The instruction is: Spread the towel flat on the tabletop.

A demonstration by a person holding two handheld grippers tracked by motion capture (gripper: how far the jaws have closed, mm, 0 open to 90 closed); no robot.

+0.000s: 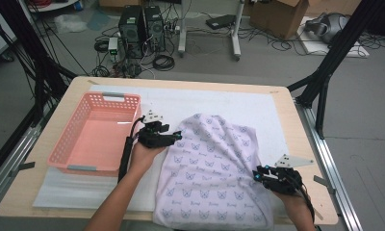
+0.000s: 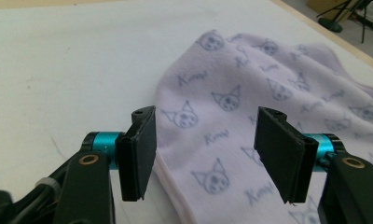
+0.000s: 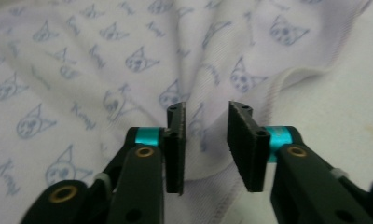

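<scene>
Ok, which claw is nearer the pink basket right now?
Left. The left claw sits just beside the basket, at the cloth's near-basket edge. The right claw is at the cloth's opposite edge, far from the basket.

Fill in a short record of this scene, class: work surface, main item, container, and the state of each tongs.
Surface: table with a white mat
Main item: pale cloth printed with cat faces, lying rumpled
Container: pink basket, left of the cloth
Left tongs: open, over the cloth's edge
Right tongs: open, cloth hem between the jaws
</scene>
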